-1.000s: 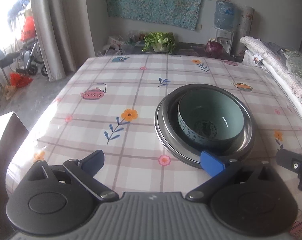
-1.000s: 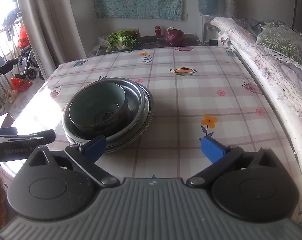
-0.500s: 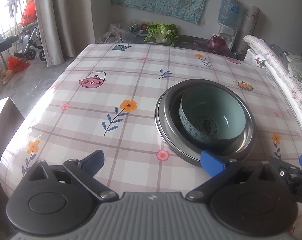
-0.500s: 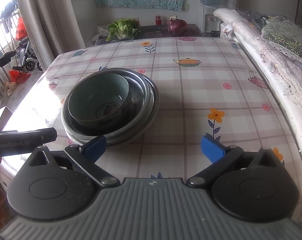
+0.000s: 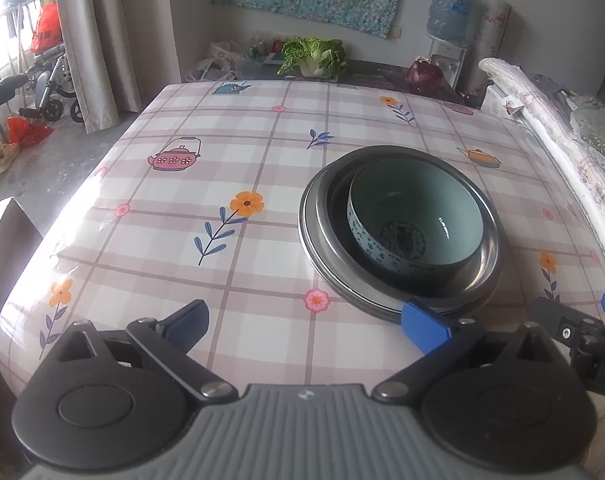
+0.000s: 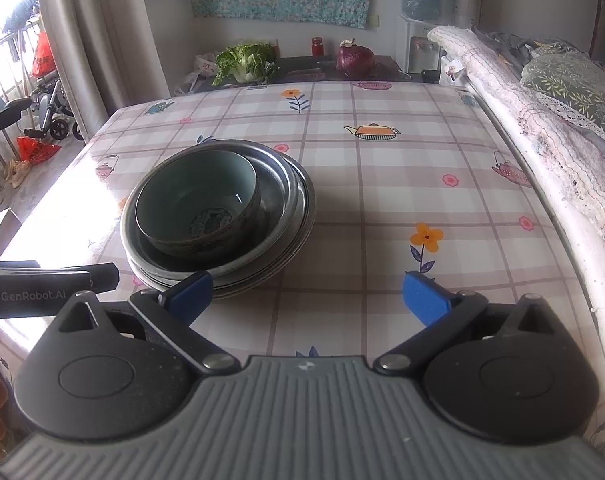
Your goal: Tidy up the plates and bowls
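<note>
Both the left gripper (image 5: pixel 306 322) and right gripper (image 6: pixel 306 294) hang spread wide, empty. Inside the stacked metal plates (image 6: pixel 290 216), whose count is unclear, the bowl (image 5: pixel 416 216) hides the centre.

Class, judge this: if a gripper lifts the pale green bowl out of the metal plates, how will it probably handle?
The green bowl looks like glazed ceramic, so probably rigid, breakable and heavy for its size. Its glossy highlight suggests a slippery rim. It sits off-centre in the steel plates, so it may slide or clink against them.
</note>
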### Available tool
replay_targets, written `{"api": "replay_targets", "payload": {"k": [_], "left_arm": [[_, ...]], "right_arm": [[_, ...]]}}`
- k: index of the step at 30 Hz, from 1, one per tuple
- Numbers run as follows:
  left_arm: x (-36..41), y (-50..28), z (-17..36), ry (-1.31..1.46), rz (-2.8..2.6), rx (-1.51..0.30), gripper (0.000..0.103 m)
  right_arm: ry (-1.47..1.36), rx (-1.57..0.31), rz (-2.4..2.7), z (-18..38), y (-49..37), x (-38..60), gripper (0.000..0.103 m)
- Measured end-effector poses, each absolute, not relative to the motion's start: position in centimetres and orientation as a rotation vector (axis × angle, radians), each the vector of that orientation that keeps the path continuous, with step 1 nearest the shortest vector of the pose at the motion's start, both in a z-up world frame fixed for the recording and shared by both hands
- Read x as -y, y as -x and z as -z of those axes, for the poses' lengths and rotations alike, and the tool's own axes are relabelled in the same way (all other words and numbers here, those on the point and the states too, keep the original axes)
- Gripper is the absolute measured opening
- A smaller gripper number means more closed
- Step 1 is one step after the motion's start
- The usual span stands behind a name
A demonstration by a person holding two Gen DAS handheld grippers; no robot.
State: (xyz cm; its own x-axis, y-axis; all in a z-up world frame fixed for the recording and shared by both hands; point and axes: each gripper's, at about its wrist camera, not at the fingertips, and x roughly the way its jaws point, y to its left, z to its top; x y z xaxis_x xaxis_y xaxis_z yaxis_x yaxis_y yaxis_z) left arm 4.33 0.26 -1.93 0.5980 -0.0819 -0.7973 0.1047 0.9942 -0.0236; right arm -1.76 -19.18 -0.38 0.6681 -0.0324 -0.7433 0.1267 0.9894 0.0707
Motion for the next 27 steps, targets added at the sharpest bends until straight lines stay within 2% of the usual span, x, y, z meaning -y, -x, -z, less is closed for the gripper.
{"api": "replay_targets", "payload": {"k": [27], "left_arm": [[-0.18,-4.37,1.84,-0.031,0.113,-0.925,0.103]], "right_arm": [[-0.131,-0.842,0.091,0.51,1.71,19.39,0.102]]}}
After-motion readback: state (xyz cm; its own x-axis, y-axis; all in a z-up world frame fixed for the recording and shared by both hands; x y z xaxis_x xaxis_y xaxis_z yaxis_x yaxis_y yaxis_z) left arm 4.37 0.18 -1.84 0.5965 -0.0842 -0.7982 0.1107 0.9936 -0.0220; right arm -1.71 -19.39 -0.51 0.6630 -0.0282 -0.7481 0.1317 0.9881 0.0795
